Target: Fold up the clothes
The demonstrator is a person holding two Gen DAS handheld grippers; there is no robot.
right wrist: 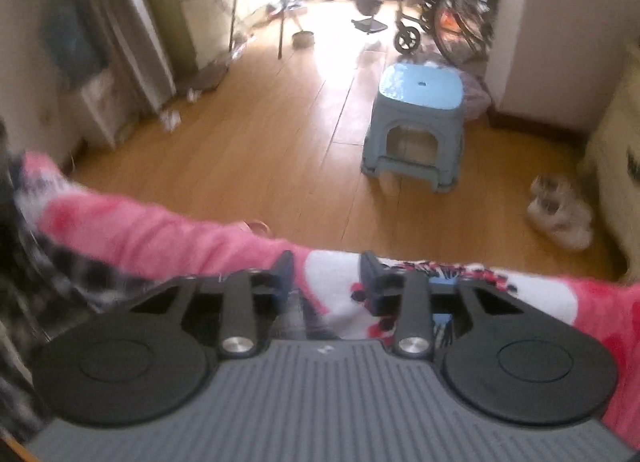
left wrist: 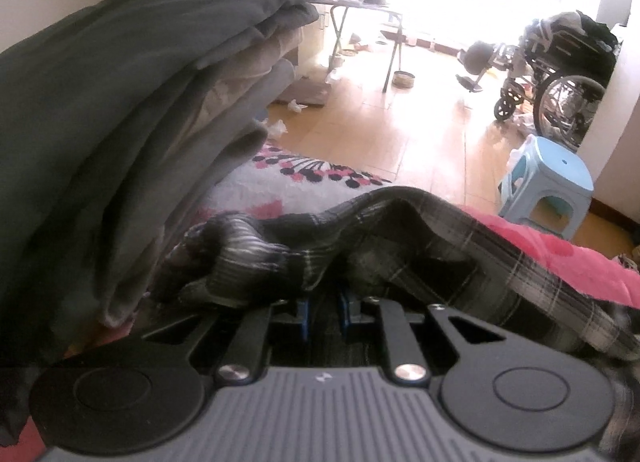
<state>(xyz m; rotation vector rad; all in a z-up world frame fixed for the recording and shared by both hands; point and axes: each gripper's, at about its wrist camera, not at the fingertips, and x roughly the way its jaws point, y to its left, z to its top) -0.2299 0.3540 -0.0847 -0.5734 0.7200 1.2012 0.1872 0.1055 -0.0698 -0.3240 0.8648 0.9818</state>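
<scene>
Bedding (left wrist: 120, 102) in grey folds fills my left view; beneath it the plaid garment (left wrist: 400, 246) lies on the pink blanket (right wrist: 160, 234). My left tool (left wrist: 323, 308) pinches the plaid; my right tool (right wrist: 326, 274) gapes empty. No readable writing.

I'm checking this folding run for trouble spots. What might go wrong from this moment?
1. The left claw sits against the black-and-white plaid garment; whether it grips is unclear, so the cloth may slip.
2. The tall stack of folded grey blankets beside it could be knocked over.
3. The right claw is open over the pink-and-white fleece bedspread and might grab that instead.
</scene>
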